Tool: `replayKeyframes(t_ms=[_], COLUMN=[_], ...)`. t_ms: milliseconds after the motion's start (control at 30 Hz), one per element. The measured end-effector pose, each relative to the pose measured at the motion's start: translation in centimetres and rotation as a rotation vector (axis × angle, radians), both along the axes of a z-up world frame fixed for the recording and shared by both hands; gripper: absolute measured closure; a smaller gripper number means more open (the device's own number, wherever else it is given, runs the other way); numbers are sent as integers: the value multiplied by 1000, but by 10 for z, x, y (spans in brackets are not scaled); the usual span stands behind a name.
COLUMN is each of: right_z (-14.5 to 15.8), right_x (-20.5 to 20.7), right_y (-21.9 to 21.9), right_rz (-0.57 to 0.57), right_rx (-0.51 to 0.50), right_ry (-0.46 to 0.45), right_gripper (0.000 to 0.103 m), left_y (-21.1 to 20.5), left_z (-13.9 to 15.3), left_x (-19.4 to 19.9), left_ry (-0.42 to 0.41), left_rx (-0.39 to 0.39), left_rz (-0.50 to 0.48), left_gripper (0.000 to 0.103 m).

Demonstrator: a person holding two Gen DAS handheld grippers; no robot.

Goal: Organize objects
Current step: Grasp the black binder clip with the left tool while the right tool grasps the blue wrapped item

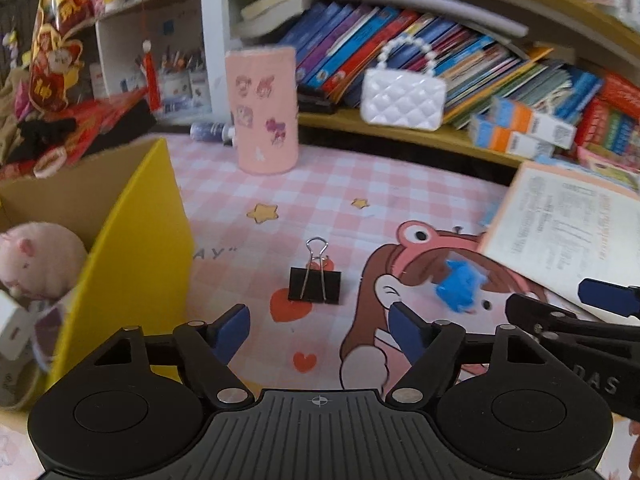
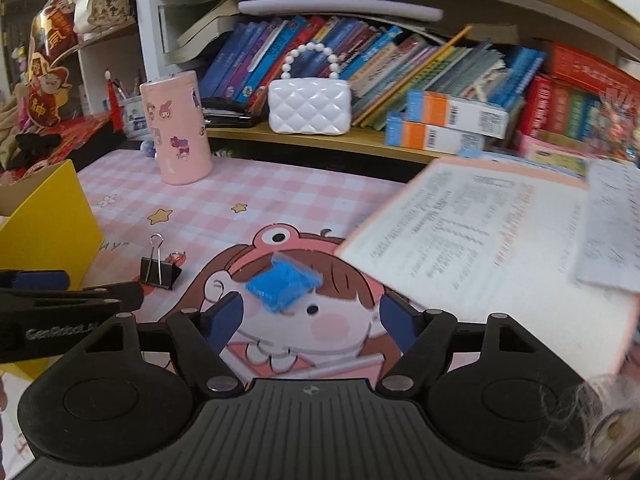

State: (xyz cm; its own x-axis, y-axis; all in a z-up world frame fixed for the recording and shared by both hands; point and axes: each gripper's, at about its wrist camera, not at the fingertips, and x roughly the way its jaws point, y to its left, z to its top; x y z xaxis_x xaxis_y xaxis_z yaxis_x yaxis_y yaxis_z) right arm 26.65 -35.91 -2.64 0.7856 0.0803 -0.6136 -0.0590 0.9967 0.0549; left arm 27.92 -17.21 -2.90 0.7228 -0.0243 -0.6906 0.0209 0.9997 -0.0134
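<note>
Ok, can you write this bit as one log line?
left tongs: open, facing clip | right tongs: open, facing blue packet | yellow box: left

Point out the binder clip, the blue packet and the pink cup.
binder clip (image 1: 315, 285): left wrist view, on its black body.
blue packet (image 2: 282, 283): right wrist view, on its middle.
pink cup (image 1: 266, 110): left wrist view, on its side wall.
</note>
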Motion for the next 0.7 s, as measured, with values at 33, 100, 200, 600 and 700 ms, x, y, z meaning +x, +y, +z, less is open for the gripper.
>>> replayKeyframes(t_ms=[33, 100, 200, 600, 700], right_z=[-2, -6, -12, -36, -40], right_x=[6, 17, 30, 66, 72], right_y=[-1, -2, -5, -10, -9], right_rz=[13, 34, 68, 192, 217], right_rx=[1, -3, -11, -6, -6], right_ry=[3, 7, 18, 71, 75], right_gripper=[28, 28, 28, 23, 23], left_y=[0, 0, -2, -8, -5], left_z=[-4, -12, -24, -42, -36], left_x=[6, 21, 39, 69, 66], left_ry=[12, 30, 45, 44, 46], left_rx=[-5, -10, 5, 41, 15], left_rz=[11, 29, 34, 6, 11], left_gripper=[27, 28, 30, 64, 64])
